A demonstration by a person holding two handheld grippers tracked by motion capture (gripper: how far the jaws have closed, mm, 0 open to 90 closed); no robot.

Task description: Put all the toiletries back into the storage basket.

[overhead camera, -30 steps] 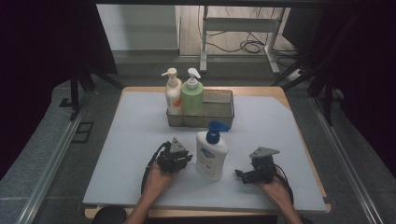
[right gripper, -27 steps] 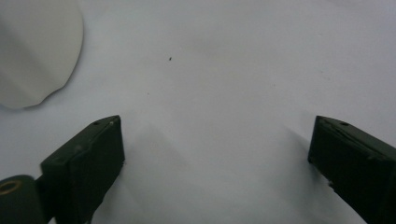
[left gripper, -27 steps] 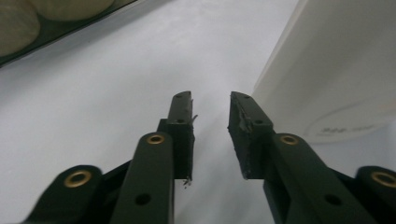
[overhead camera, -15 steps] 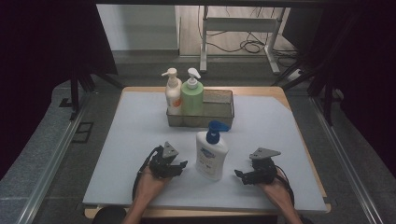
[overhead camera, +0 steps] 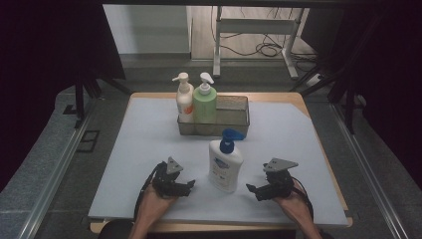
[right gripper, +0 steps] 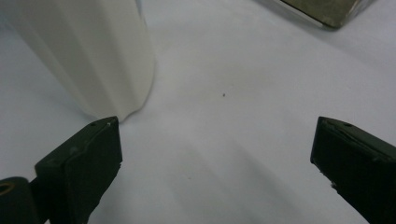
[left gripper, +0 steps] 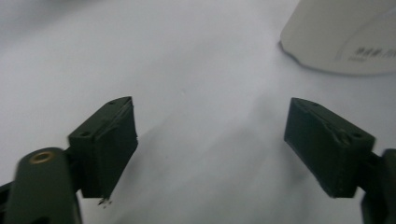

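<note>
A white lotion bottle (overhead camera: 225, 168) with a blue pump stands upright on the pale mat, just in front of the mesh basket (overhead camera: 238, 110). My left gripper (overhead camera: 191, 185) lies low to the bottle's left, a short gap away. Its jaws have just been opening and stand open over bare mat (left gripper: 210, 105), with the bottle's base (left gripper: 345, 37) off to the upper right. My right gripper (overhead camera: 252, 189) sits to the bottle's right, its jaws also just opened wider and open with nothing between them (right gripper: 218, 125). The bottle's side (right gripper: 93, 51) rises by its left jaw.
The basket holds a white-and-orange pump bottle (overhead camera: 184, 99) and a green spray bottle (overhead camera: 204, 102) at its left end; its right half holds nothing. A basket corner (right gripper: 327, 11) shows far ahead. The mat (overhead camera: 144, 144) covers a wooden table, with dark floor rails on both sides.
My left gripper has drawn back from the white bottle toward the front left, and its jaws have spread. The right gripper has barely shifted. The bottle stands where it was.
</note>
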